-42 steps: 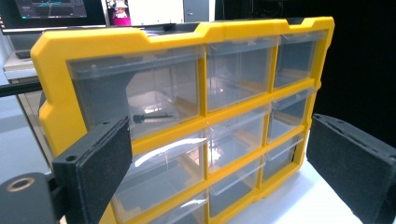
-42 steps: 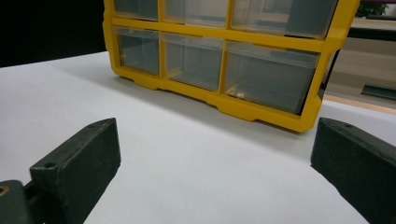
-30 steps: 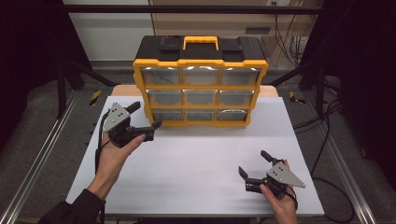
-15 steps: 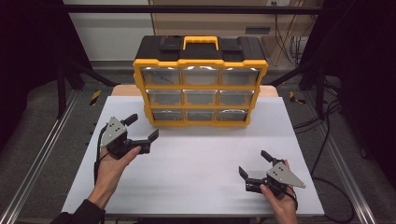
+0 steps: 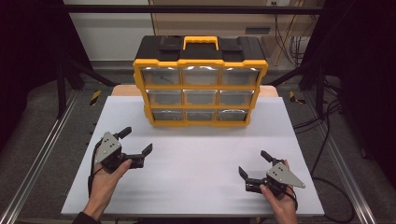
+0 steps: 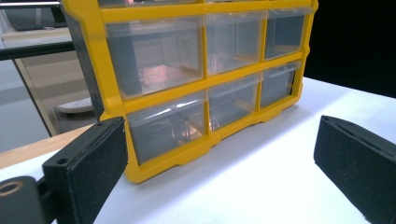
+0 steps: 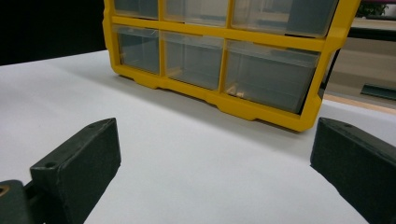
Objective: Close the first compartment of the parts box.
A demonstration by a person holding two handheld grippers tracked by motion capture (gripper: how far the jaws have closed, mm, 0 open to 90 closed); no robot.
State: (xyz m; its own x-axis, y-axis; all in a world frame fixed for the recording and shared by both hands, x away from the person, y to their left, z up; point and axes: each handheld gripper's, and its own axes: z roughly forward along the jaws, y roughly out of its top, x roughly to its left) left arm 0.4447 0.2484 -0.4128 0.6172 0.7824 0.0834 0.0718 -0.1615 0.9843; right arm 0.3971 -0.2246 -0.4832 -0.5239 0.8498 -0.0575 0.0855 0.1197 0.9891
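A yellow and black drawer organizer (image 5: 200, 88) with clear drawers and a yellow carry handle stands upright at the back of the white table (image 5: 196, 168). My left gripper (image 5: 136, 141) is held by a hand over the table's left front part, jaws wide apart, nothing between them. My right gripper (image 5: 254, 164) rests at the right front, also open and empty. In the left gripper view the organizer (image 6: 196, 70) fills the upper half beyond the open gripper (image 6: 219, 163). In the right gripper view its lower drawers (image 7: 219, 60) lie ahead of the open gripper (image 7: 215, 168).
Black frame bars and aluminium rails (image 5: 37, 154) run along both sides of the table. Cables (image 5: 327, 121) hang at the right. A wooden board (image 5: 126, 91) shows behind the table's back edge.
My left gripper has drawn back from beside the organizer toward the table's left front, staying open. The right gripper has not moved.
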